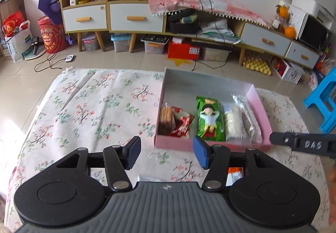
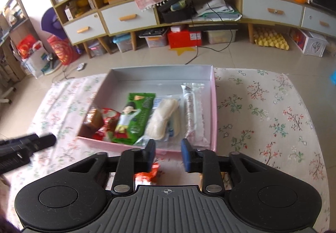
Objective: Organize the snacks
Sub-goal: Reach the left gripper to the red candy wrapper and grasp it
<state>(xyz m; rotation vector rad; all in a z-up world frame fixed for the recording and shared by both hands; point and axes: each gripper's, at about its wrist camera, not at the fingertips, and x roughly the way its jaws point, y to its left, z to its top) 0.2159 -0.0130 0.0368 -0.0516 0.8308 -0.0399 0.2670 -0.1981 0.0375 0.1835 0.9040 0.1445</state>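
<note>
While five snacks are lying side by side in the pink box [image 2: 214, 107], I am holding both tongs parted and empty; an orange packet [image 2: 147, 176], seemingly unsorted, is waiting below my right tongs [image 2: 168, 154].

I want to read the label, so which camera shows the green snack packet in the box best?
The right wrist view: the green snack packet lies near the middle, its whole length visible. The left wrist view shows the packet too, but the left hand-held gripper's blue pad covers its near end.
</note>
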